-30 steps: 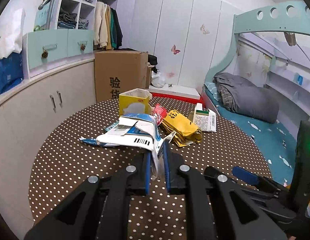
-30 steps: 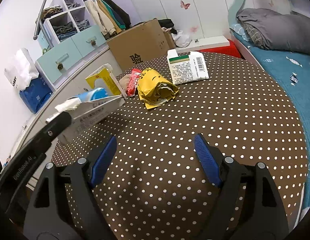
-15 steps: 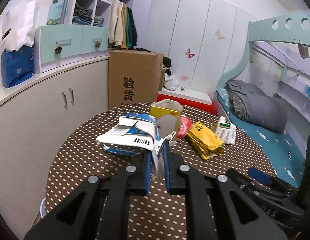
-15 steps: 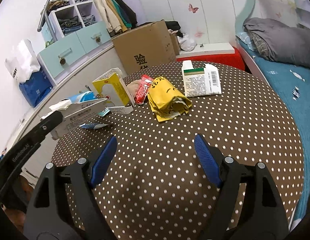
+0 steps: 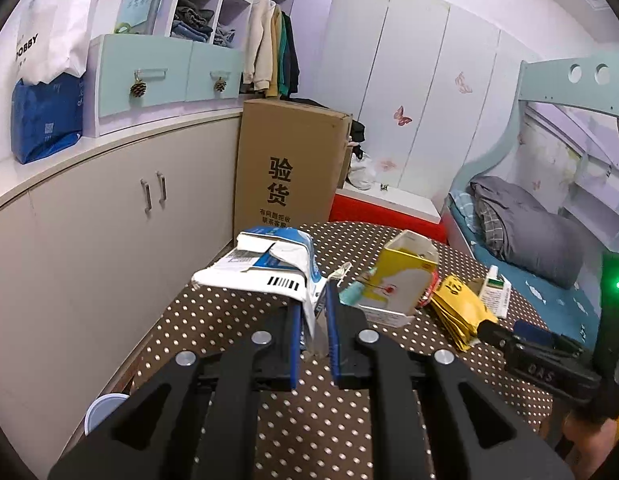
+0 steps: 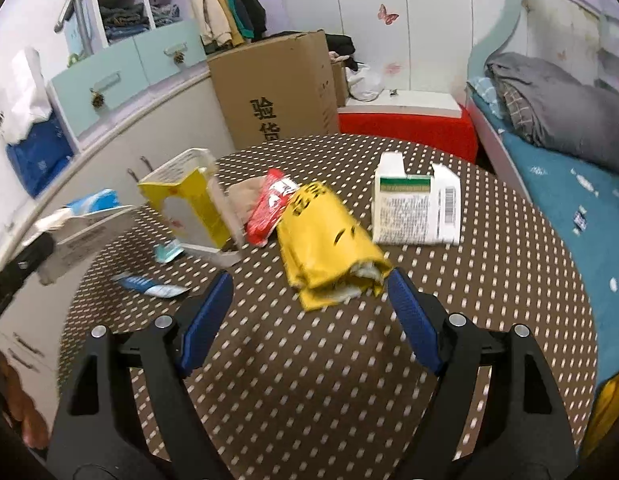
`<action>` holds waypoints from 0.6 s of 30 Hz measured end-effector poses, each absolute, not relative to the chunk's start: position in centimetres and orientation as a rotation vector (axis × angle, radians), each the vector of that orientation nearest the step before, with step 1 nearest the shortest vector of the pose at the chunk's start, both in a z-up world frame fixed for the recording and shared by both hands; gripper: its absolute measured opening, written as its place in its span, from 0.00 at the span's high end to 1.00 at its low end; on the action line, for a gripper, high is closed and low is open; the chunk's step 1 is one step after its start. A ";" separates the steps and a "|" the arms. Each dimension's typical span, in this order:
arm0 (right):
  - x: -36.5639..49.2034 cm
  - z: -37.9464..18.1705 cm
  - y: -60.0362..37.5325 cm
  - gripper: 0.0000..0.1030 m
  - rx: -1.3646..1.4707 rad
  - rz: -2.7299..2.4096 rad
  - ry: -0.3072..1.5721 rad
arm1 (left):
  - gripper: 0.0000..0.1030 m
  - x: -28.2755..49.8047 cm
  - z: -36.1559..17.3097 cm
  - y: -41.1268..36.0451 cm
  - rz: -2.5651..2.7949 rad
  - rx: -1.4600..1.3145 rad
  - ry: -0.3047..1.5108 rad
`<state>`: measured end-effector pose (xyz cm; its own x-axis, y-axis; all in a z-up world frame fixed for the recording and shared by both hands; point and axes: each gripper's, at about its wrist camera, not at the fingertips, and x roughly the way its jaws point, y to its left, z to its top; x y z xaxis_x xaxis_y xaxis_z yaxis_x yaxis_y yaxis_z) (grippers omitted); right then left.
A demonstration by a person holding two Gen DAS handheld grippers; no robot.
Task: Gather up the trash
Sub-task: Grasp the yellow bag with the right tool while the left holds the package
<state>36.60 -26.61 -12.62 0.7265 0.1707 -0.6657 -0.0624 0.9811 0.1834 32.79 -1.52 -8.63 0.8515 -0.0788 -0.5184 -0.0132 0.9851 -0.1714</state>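
**Left claw grips the carton, right claw hangs wide**

The left claw (image 5: 312,320) is clamped narrow on a flattened blue-and-white carton (image 5: 265,268), lifted off the polka-dot table (image 6: 509,280) near its left edge. The right claw (image 6: 309,312) gapes wide and empty, low above the table, just short of the crumpled yellow bag (image 6: 325,240). Beside that bag lie a red wrapper (image 6: 269,204), a yellow box (image 6: 189,200) and a white-and-green box (image 6: 413,208).
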 end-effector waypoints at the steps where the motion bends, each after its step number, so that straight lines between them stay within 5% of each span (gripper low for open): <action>1: 37.2 -12.7 -26.5 0.24 0.136 0.121 0.746 | 0.90 33.0 -8.7 -1.4 -0.035 -0.169 0.553; 8: 41.4 -14.4 -25.2 0.24 0.036 0.107 0.811 | 0.90 34.5 -9.5 -1.2 -0.055 -0.159 0.583; 12: 41.9 -15.0 -25.0 0.54 0.029 0.108 0.821 | 0.90 34.8 -9.8 -1.3 -0.066 -0.149 0.601; 18: 39.5 -13.6 -25.9 0.68 0.058 0.086 0.788 | 0.90 33.5 -9.3 -1.7 -0.097 -0.144 0.601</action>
<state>39.52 -25.89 -13.59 0.7020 0.0987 -0.7053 -0.0556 0.9949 0.0839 33.53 -1.73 -9.29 0.8209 -0.1330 -0.5554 0.0492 0.9854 -0.1633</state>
